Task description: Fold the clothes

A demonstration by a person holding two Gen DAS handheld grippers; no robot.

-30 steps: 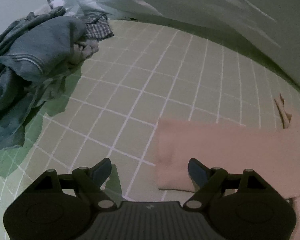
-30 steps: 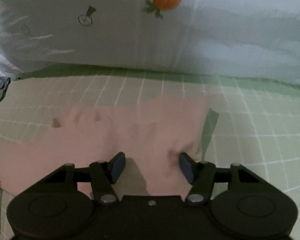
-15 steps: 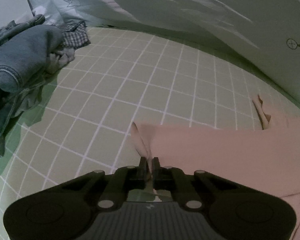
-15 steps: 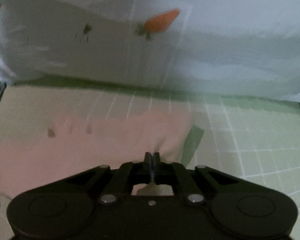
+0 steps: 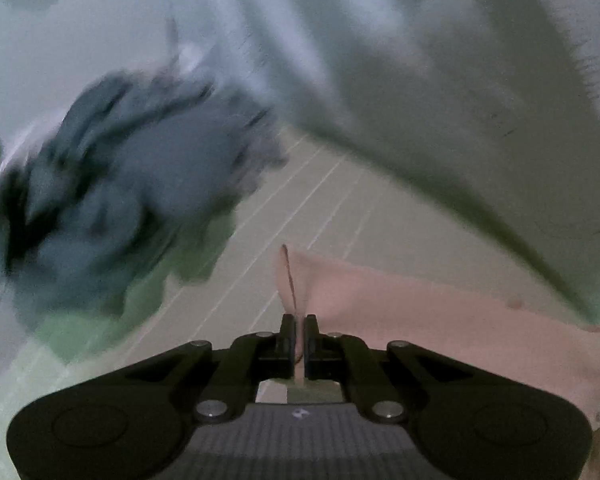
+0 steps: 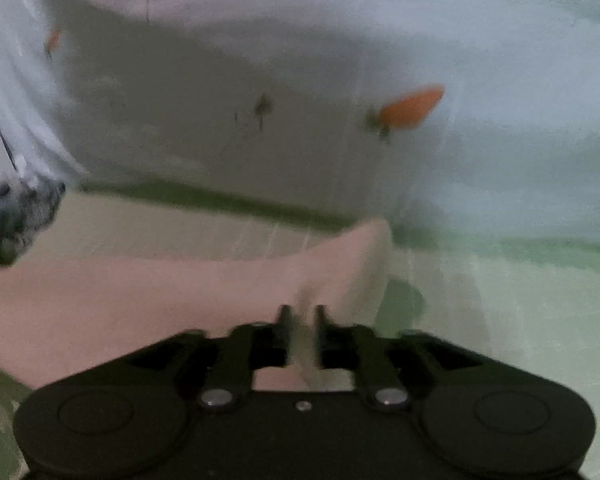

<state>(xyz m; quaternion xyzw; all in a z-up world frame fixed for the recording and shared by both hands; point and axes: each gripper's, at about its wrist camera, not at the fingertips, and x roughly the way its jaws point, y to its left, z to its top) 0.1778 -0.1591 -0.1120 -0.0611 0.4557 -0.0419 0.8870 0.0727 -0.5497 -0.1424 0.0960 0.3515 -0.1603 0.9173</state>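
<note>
A pink garment (image 5: 440, 312) lies spread on the green checked bedsheet (image 5: 300, 208). My left gripper (image 5: 299, 322) is shut on its left edge, which stands up in a fold between the jaws. In the right wrist view my right gripper (image 6: 303, 316) is shut on the other edge of the pink garment (image 6: 140, 300), lifted off the sheet (image 6: 520, 300). Both views are blurred by motion.
A heap of blue-grey clothes (image 5: 112, 184) lies to the left, and also shows in the right wrist view (image 6: 12, 220). A white duvet with carrot prints (image 6: 412, 108) rises along the far side, also in the left wrist view (image 5: 440, 80).
Both grippers closed from open onto the pink garment's edges, then lifted it and moved forward toward the duvet. The clothes heap now looks nearer the left gripper.
</note>
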